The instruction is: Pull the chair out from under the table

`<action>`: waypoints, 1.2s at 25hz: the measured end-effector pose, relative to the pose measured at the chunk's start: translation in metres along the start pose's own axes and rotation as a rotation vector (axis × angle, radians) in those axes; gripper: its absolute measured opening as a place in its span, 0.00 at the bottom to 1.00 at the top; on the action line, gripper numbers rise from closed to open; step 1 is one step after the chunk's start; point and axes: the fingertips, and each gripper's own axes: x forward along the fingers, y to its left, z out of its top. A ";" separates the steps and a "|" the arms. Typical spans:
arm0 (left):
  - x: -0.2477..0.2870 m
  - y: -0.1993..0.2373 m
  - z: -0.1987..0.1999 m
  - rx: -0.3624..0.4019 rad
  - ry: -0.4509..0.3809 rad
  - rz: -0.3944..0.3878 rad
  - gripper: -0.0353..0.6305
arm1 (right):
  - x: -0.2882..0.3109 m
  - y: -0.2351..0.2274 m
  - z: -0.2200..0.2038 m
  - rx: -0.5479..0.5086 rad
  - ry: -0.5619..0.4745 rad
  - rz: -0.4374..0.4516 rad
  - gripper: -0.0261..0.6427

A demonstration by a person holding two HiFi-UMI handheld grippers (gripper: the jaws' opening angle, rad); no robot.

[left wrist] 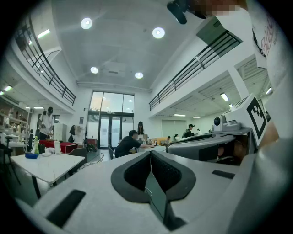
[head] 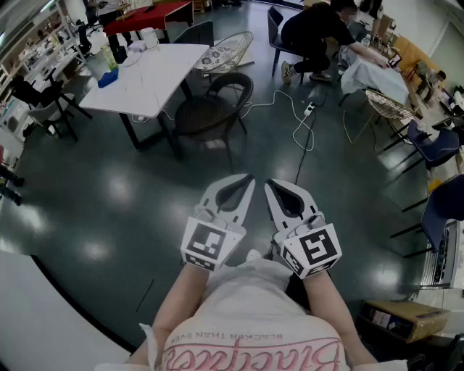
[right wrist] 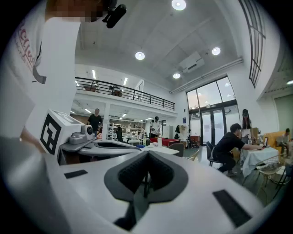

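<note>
Jaws shut and empty on my left gripper point(head: 245, 181) and right gripper point(head: 270, 185); dark round-backed chair point(head: 205, 114) at 11 o'clock, tucked against the white rectangular worktop point(head: 156, 69), probably light and rigid, so grab its curved backrest hoop point(head: 236, 77).

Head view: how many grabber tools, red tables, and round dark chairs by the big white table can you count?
tools: 2, the left tool and the right tool
red table: 1
round dark chair: 1
Total: 4
</note>
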 end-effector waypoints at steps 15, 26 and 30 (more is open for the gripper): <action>0.051 0.010 0.002 -0.024 0.008 0.054 0.06 | 0.013 -0.047 -0.002 0.017 -0.012 0.066 0.05; 0.078 0.012 -0.007 -0.038 0.032 0.093 0.06 | 0.021 -0.080 -0.005 0.049 -0.022 0.091 0.05; 0.087 0.022 -0.009 -0.037 0.035 0.092 0.06 | 0.030 -0.088 -0.007 0.063 -0.031 0.084 0.05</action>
